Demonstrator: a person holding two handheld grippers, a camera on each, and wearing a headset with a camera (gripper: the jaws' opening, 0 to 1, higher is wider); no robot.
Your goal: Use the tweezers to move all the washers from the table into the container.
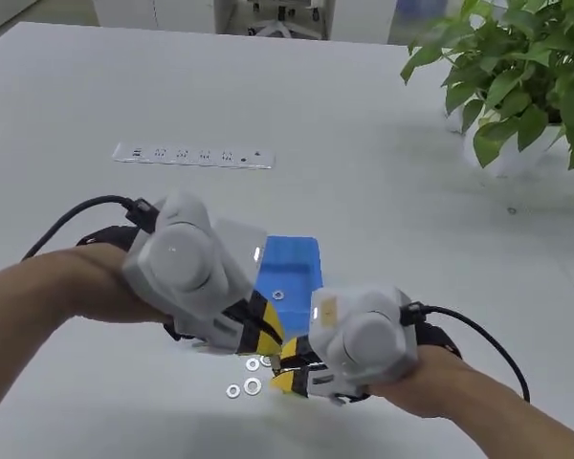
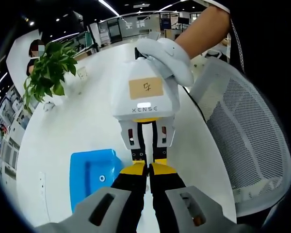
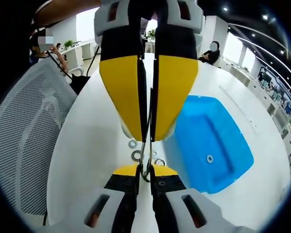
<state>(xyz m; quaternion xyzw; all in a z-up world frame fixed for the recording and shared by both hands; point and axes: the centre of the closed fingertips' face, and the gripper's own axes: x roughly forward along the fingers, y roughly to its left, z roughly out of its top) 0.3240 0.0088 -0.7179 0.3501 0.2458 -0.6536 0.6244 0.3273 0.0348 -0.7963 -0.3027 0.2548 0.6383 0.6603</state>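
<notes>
Seeing both grippers nose to nose low over the tabletop (image 1: 383, 191), tips almost touching. Left gripper (image 2: 146, 169) has its jaws closed down on the tweezers (image 3: 146, 145); in the right gripper view the thin metal legs run out between its big yellow pads (image 3: 121, 92). Right gripper (image 3: 145, 171) is pinched on the other end of the same tweezers, jaws near together with the rounded end sitting between its tips. Washers (image 3: 137, 155) lie loose on the tabletop directly under the meeting tips, three seen in the right gripper view, four in the head view (image 1: 253, 385), close together. Blue container (image 3: 218, 141) sits just beside the jaws, on the far side of the left gripper from the person, with one washer (image 3: 210, 158) lying flat in it. Power strip (image 1: 193, 156) is well beyond the left gripper, plant (image 1: 517, 76) well beyond the right gripper. Mesh chair (image 3: 29, 131) is behind the left gripper.
</notes>
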